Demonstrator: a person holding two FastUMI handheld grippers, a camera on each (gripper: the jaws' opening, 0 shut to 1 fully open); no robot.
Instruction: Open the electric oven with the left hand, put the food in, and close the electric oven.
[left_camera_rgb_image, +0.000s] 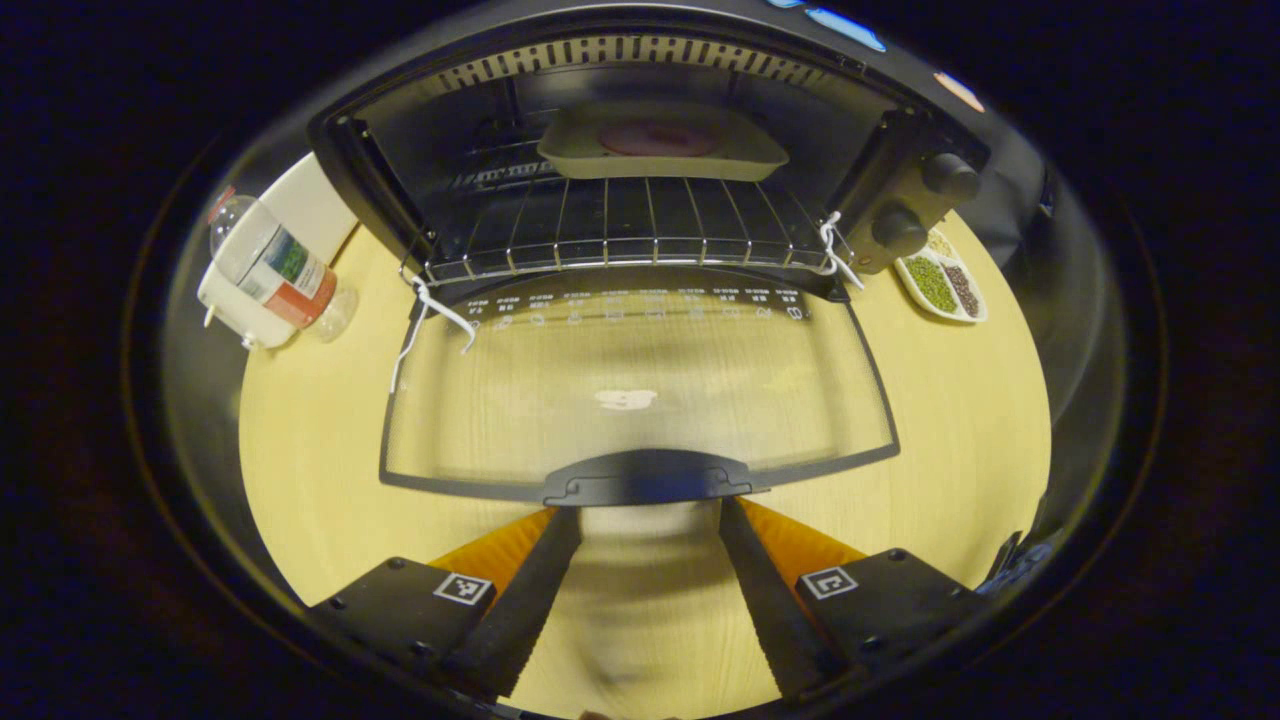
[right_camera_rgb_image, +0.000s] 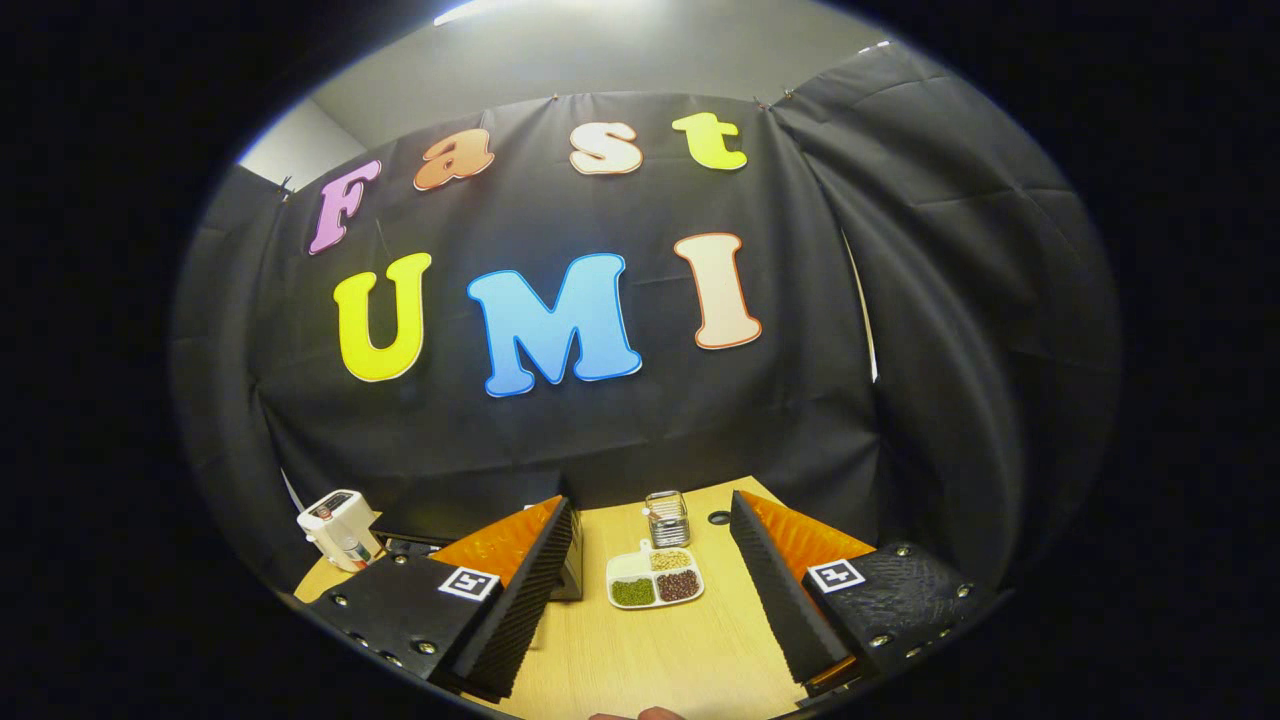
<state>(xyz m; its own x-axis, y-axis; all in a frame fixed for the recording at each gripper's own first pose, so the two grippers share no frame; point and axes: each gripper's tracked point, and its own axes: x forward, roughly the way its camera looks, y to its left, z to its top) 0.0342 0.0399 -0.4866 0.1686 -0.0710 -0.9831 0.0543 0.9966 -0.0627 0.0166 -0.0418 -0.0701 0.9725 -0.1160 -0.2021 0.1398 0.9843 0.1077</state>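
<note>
In the left gripper view the black electric oven (left_camera_rgb_image: 900, 190) stands wide open, its glass door (left_camera_rgb_image: 640, 390) folded down flat towards me. A pale tray with a reddish piece of food (left_camera_rgb_image: 660, 140) rests on the wire rack (left_camera_rgb_image: 620, 235) deep inside. My left gripper (left_camera_rgb_image: 650, 515) is open, its fingertips just short of the door's black handle (left_camera_rgb_image: 645, 480), one on each side, nothing between them. In the right gripper view my right gripper (right_camera_rgb_image: 650, 520) is open and empty, raised above the table (right_camera_rgb_image: 650, 650) and facing the booth's wall.
A plastic bottle (left_camera_rgb_image: 275, 265) leans against a white appliance (left_camera_rgb_image: 300, 215) left of the oven. A divided white dish of beans (left_camera_rgb_image: 942, 285) (right_camera_rgb_image: 655, 580) lies to the oven's right, with a small wire holder (right_camera_rgb_image: 667, 517) behind it. White cords (left_camera_rgb_image: 430, 320) hang from the door hinges.
</note>
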